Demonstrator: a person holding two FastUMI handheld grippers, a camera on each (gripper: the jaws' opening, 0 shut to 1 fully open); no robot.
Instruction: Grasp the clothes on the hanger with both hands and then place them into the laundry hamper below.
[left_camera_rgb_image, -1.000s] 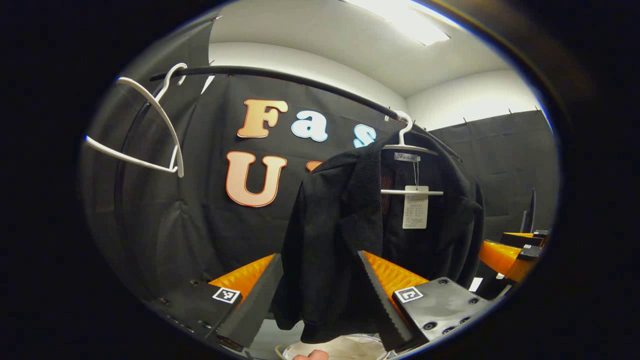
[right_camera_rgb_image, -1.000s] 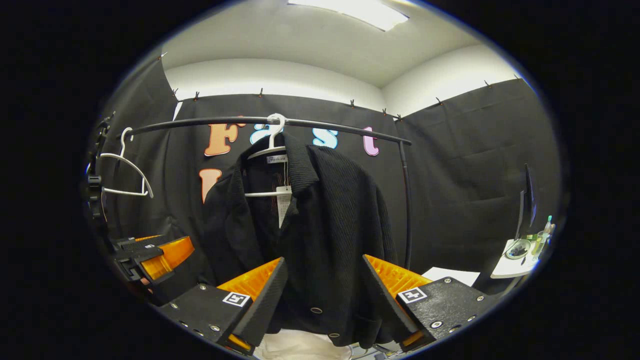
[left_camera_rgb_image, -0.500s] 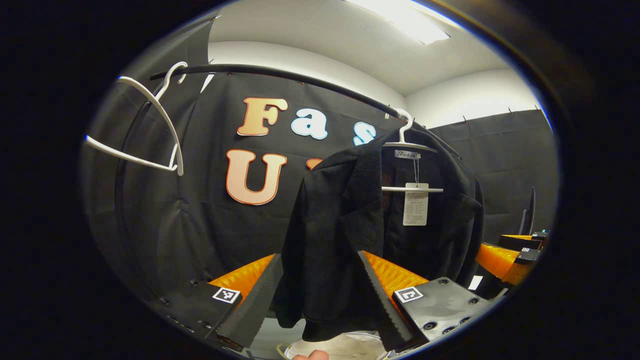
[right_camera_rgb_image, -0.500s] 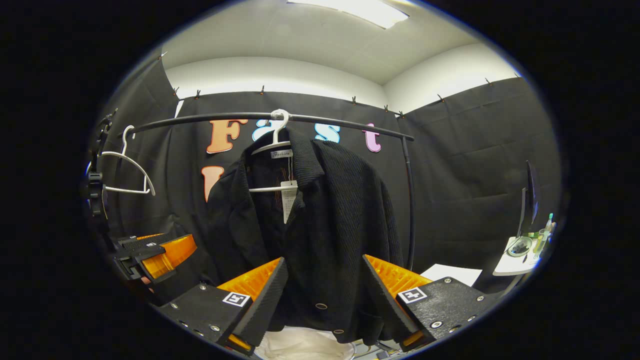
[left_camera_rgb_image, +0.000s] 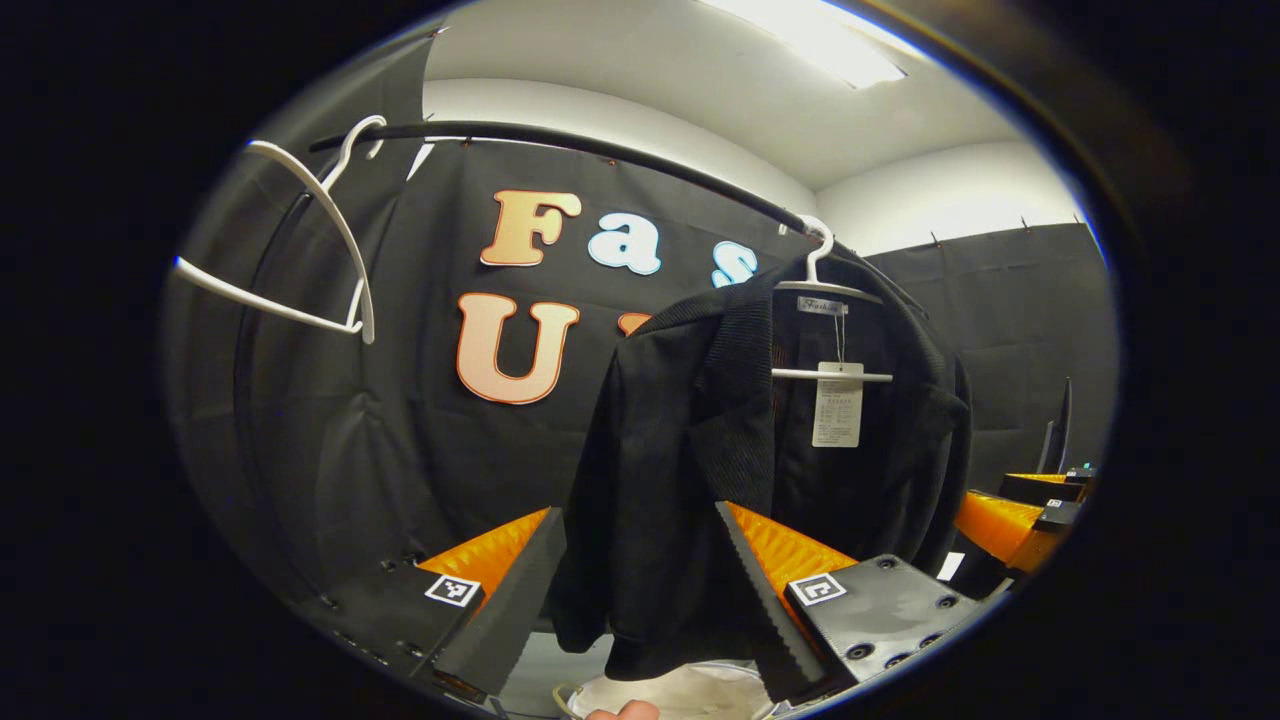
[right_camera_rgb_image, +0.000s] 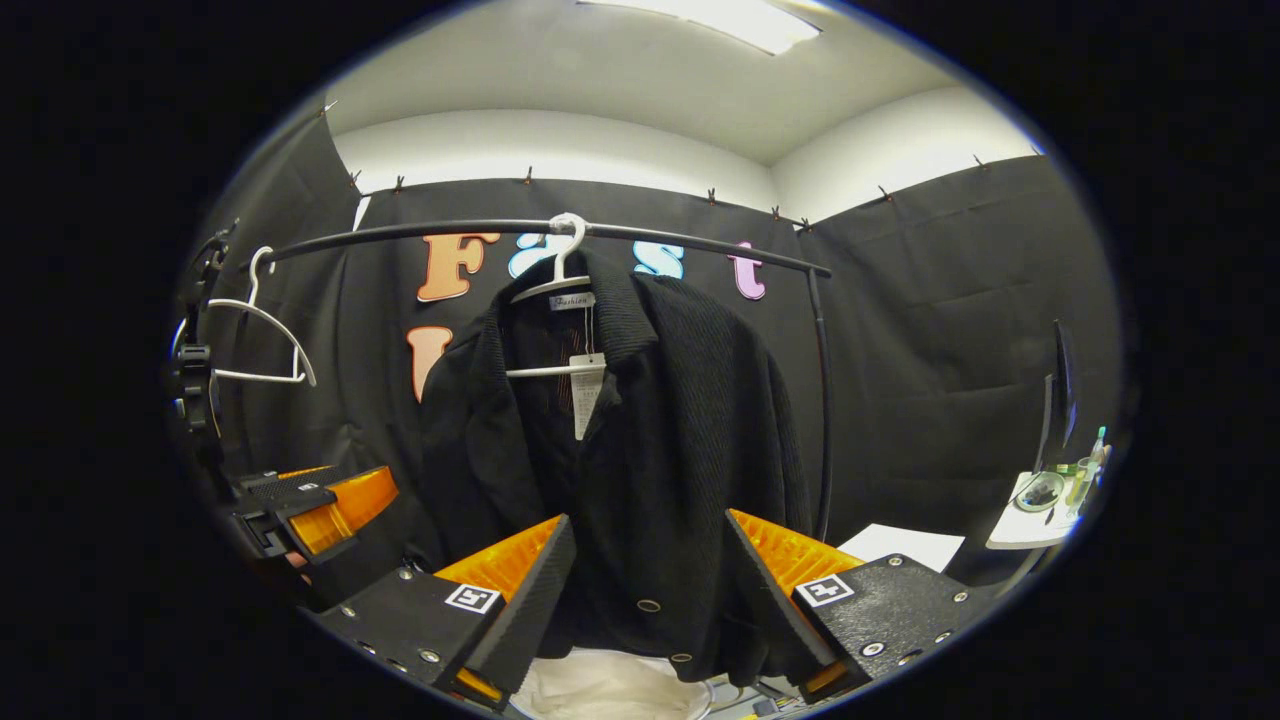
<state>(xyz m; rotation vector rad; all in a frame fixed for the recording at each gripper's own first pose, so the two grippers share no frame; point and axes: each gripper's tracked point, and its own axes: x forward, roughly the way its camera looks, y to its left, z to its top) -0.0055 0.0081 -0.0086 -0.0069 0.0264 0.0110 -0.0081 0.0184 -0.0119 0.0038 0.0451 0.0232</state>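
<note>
Left gripper view: the black jacket (left_camera_rgb_image: 700, 450) is hanging on its white hanger (left_camera_rgb_image: 830, 290) from the rail (left_camera_rgb_image: 560, 150). The left gripper (left_camera_rgb_image: 640, 570) and right gripper (right_camera_rgb_image: 650, 580) are gaping, holding nothing. Advance both until fabric lies between the fingers before clamping.

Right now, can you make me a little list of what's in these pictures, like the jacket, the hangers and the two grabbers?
jacket: black jacket hanging on a white hanger, paper tag inside
rail: black rail holding the hanger
spare hanger: empty white hanger on the same rail
left gripper: left gripper open, fingers on either side of the jacket's lower part, not gripping
right gripper: right gripper open, fingers on either side of the jacket's hem, not gripping
hamper: white laundry hamper below the jacket
task: jacket not grasped yet
</note>
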